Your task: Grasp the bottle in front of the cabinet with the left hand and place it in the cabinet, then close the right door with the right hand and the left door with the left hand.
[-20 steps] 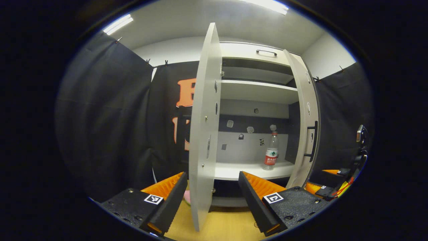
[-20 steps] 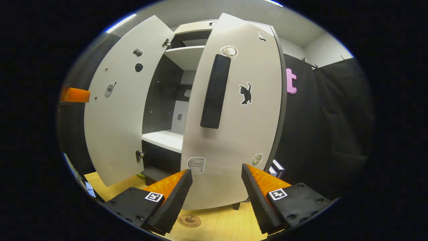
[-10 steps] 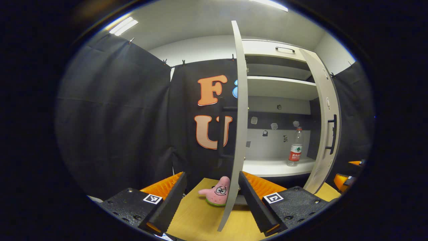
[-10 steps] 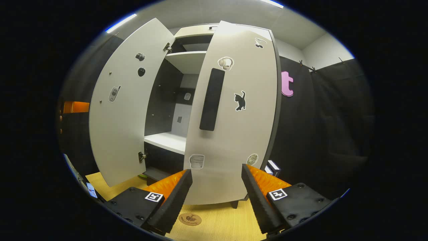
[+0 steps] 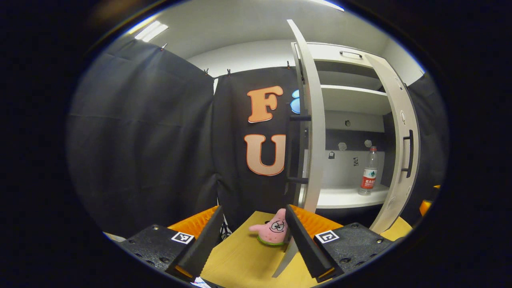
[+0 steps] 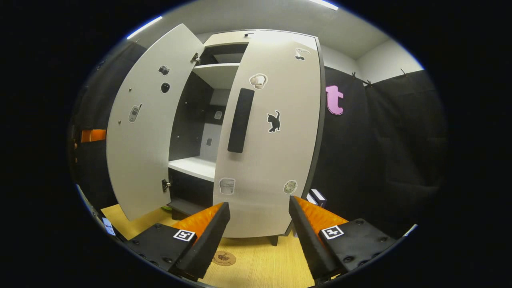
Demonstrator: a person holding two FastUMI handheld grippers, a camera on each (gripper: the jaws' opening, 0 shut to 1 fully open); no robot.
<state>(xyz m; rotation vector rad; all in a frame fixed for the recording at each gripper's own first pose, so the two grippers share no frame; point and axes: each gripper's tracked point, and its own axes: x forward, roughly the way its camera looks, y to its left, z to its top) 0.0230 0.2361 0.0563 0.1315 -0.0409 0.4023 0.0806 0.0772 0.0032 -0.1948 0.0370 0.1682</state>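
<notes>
The bottle (image 5: 369,171) stands inside the cabinet (image 5: 352,198); both doors (image 6: 272,132) remain ajar, both grippers (image 6: 259,232) wide and empty.

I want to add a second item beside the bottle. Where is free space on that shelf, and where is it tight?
The bottle stands at the right end of the lower shelf, close to the right door; that corner is tight. The shelf is bare from the bottle leftward to the left door. The upper shelf also looks bare.
</notes>
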